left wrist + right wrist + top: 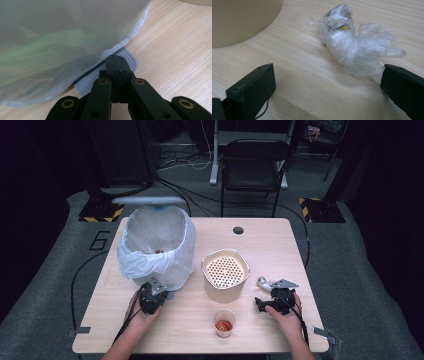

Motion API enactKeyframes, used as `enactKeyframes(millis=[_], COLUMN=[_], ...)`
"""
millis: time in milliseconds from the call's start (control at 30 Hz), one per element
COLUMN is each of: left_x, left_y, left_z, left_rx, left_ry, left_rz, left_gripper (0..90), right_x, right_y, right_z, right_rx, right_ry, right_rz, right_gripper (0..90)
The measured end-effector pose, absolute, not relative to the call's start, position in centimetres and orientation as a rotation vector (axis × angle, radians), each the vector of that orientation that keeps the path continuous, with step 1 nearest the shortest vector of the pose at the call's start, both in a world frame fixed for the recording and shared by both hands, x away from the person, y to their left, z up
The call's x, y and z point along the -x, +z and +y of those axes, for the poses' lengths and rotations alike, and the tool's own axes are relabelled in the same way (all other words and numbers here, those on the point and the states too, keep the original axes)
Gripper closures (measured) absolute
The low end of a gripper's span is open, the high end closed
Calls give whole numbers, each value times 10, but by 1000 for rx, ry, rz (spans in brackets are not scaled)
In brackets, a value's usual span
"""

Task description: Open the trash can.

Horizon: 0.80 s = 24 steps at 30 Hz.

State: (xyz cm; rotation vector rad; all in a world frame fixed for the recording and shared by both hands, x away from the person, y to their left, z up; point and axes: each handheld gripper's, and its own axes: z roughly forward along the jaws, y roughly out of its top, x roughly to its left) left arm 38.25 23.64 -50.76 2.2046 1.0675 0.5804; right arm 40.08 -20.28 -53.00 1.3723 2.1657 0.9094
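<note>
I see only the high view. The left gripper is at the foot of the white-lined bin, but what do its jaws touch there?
Observer: The left gripper is shut, and its tips lie on a grey ribbed pedal that pokes out from under the bin liner.
Operator: And the right gripper, does it hold the small shiny thing?
Observer: No. The right gripper is open. The crumpled clear wrap, with something yellow inside, lies on the table ahead of the jaws, not squeezed.
</note>
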Motion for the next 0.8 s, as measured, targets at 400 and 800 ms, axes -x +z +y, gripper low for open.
enactKeyframes(millis=[400,800], left_x=[-379,-384], left_y=[-509,-507], left_z=[235,239], left_rx=[-2158,-2190], left_ry=[591,560], left_rz=[1153,1088], left_gripper=[900,900], right_x=[-401,-398], right_y=[-530,-525], right_z=[-203,-201], right_rx=[-1372,-1353], right_ry=[907,911], right_rz=[2164,2180], right_gripper=[0,157])
